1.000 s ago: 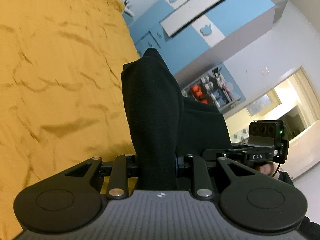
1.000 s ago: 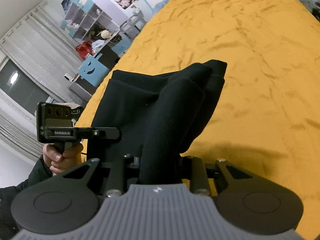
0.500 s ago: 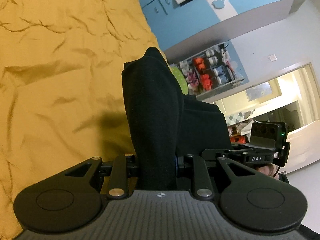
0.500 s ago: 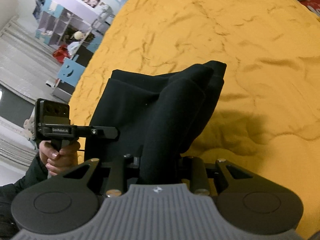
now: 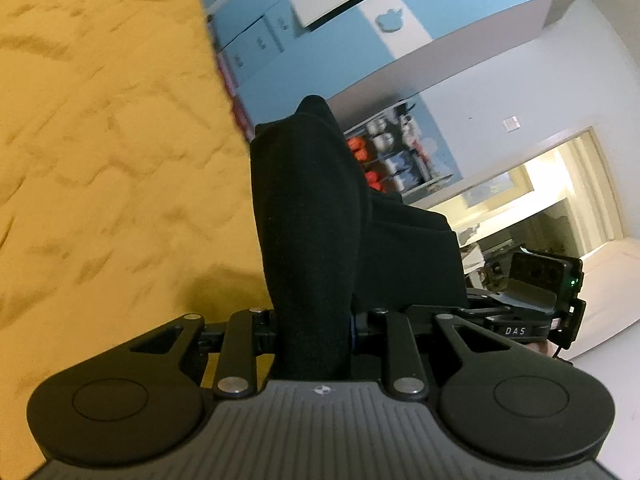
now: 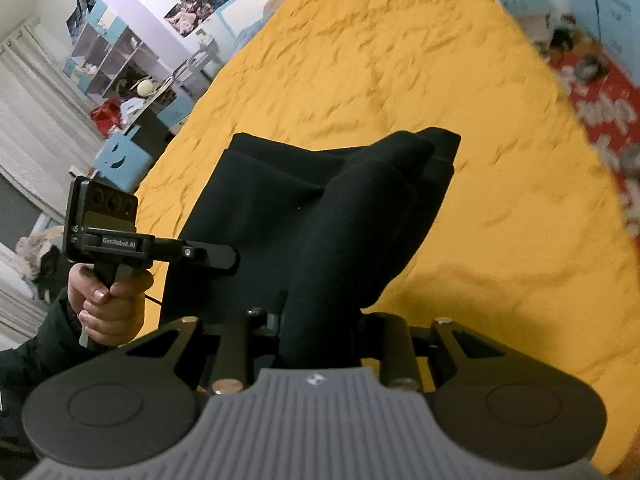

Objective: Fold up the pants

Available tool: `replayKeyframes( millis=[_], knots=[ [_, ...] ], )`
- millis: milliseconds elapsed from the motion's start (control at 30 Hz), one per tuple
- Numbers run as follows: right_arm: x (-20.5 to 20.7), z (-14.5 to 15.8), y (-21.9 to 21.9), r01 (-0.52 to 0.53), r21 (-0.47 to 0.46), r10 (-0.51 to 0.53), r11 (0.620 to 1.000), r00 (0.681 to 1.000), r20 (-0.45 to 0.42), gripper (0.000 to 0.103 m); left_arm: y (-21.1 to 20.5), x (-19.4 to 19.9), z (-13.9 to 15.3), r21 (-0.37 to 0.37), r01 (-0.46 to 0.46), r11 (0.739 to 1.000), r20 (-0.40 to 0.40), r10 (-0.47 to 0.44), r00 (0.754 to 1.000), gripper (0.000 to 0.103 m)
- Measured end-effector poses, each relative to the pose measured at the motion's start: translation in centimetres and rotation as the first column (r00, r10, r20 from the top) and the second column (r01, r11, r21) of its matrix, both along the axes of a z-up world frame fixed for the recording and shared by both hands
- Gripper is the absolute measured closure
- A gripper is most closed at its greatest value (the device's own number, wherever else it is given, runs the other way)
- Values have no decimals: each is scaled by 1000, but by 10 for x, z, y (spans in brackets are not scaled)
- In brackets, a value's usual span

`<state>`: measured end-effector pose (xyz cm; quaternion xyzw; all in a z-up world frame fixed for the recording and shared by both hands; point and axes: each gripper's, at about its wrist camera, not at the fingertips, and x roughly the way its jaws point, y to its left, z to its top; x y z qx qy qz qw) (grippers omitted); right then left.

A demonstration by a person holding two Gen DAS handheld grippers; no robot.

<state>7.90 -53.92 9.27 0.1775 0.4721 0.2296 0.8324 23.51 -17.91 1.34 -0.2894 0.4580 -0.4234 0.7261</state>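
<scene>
The black pants (image 6: 280,216) hang folded between both grippers above the yellow bed. My left gripper (image 5: 314,332) is shut on a thick bunch of the black pants (image 5: 308,224); the cloth hides its fingertips. My right gripper (image 6: 320,332) is shut on another bunch of the same pants, fingertips hidden too. The left gripper shows in the right wrist view (image 6: 208,254) at the left, clamped on the pants' edge. The right gripper's body shows in the left wrist view (image 5: 520,312) at the right.
The yellow bedspread (image 6: 400,60) lies under the pants and also fills the left of the left wrist view (image 5: 100,140). A blue and white wardrobe (image 5: 340,28) and a toy shelf (image 5: 400,152) stand beyond the bed. A red rug (image 6: 600,120) lies right of the bed.
Both grippers have swung with the pants held in them; the views are blurred and the background has shifted. The grip on the cloth is unchanged.
</scene>
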Motion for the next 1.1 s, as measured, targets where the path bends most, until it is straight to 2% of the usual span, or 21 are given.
replayKeyframes(
  millis=[133, 300, 400, 600, 833, 1100],
  knots=[
    [32, 10, -30, 26, -23, -26, 999, 999, 21, 81, -25, 35, 0, -23, -5, 1000, -8, 4, 1000, 75],
    [70, -8, -60, 55, -17, -55, 998, 998, 5, 81, -49, 68, -8, 12, -5, 1000, -16, 5, 1000, 75],
    [90, -33, -77, 73, -1, -73, 997, 997, -21, 81, -61, 89, -20, 33, -4, 999, -38, 6, 999, 75],
    [121, -92, -93, 87, 14, -86, 996, 993, -81, 81, -81, 121, -67, 76, -4, 997, -101, 12, 995, 75],
    [146, -165, -109, 84, 53, -76, 995, 988, -131, 81, -93, 144, -119, 118, -7, 993, -162, 26, 986, 75],
    [166, -228, -123, 109, 110, -87, 988, 979, -185, 79, -95, 160, -166, 141, -8, 990, -212, 38, 976, 74]
  ],
)
